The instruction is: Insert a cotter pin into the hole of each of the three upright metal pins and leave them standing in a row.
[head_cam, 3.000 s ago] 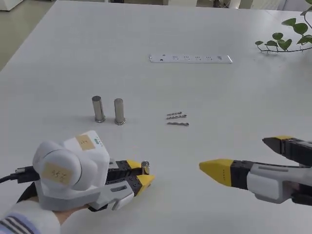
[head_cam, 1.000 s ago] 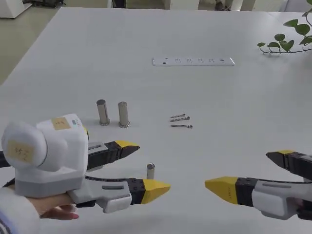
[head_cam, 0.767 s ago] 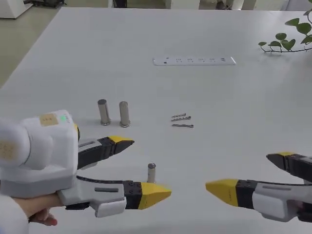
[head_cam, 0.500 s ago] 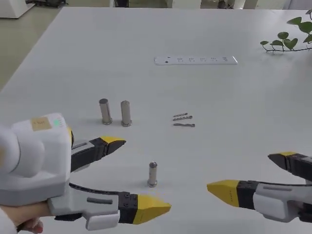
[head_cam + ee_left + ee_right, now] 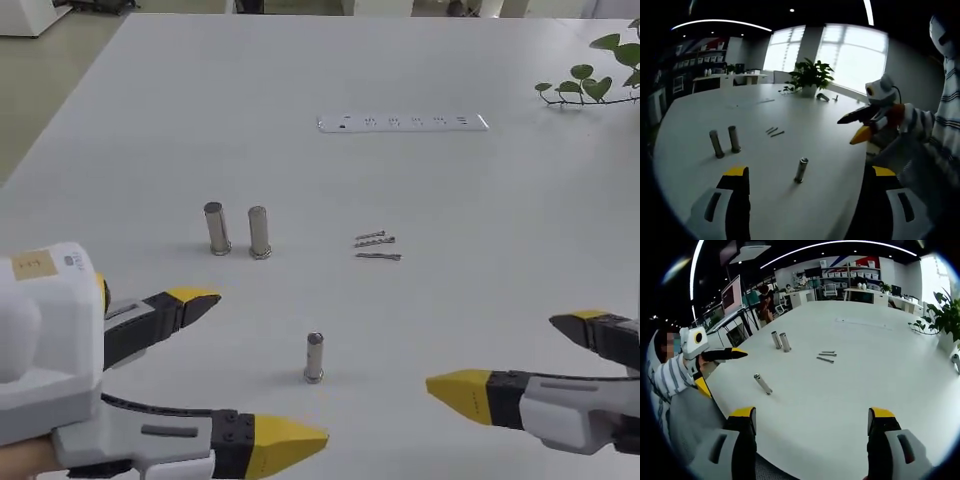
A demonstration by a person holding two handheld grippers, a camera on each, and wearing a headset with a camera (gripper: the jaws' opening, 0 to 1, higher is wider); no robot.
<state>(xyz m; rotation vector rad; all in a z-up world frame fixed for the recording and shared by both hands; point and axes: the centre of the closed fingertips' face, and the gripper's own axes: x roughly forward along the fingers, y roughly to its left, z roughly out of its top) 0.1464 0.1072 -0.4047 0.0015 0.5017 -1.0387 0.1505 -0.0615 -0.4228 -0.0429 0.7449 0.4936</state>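
Left gripper (image 5: 268,367), yellow-tipped jaws wide apart and empty, right gripper (image 5: 491,351) likewise spread and empty, one short silver metal pin (image 5: 314,357) upright on the white tabletop (image 5: 450,200) between them, pair of matching silver pins (image 5: 259,232) upright side by side farther back, three small cotter pins (image 5: 375,247) lying loose to the right of that pair.

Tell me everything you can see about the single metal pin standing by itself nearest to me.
The lone pin is a small silvery metal cylinder, shiny, with what looks like a slightly wider foot. It stands upright on the white table, touched by nothing else. It sits apart from the other two pins, nearer the person, and the cotter pins lie farther back. Both the left gripper and right gripper are open and clear of it. Its hole is too small to make out.
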